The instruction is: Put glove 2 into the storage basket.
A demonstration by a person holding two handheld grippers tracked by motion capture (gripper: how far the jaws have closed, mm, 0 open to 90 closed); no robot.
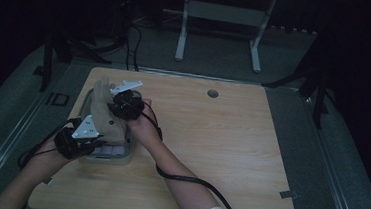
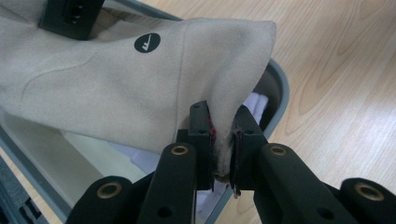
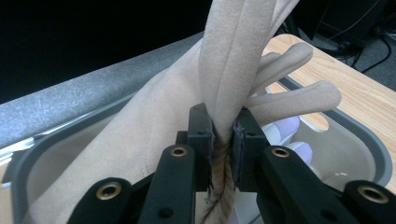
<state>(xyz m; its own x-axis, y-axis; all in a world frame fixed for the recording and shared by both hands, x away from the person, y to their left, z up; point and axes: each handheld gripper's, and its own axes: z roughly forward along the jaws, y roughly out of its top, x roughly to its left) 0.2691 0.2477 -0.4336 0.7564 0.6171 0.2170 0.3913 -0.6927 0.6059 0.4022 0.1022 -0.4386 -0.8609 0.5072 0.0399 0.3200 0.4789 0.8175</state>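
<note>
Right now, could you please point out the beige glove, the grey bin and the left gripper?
beige glove (image 2: 116,88): left gripper view, on its flat cuff panel.
grey bin (image 3: 373,149): right gripper view, on its rim.
left gripper (image 2: 223,140): left gripper view, between its fingertips.

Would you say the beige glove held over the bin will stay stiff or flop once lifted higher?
Probably floppy: the beige glove sags between both tongs and bunches where pinched. Its suede-like surface looks grippy, so slipping seems unlikely. The loose glove fingers may drag on the bin.

The beige glove (image 1: 106,112) hides most of the bin's (image 1: 125,156) contents.
</note>
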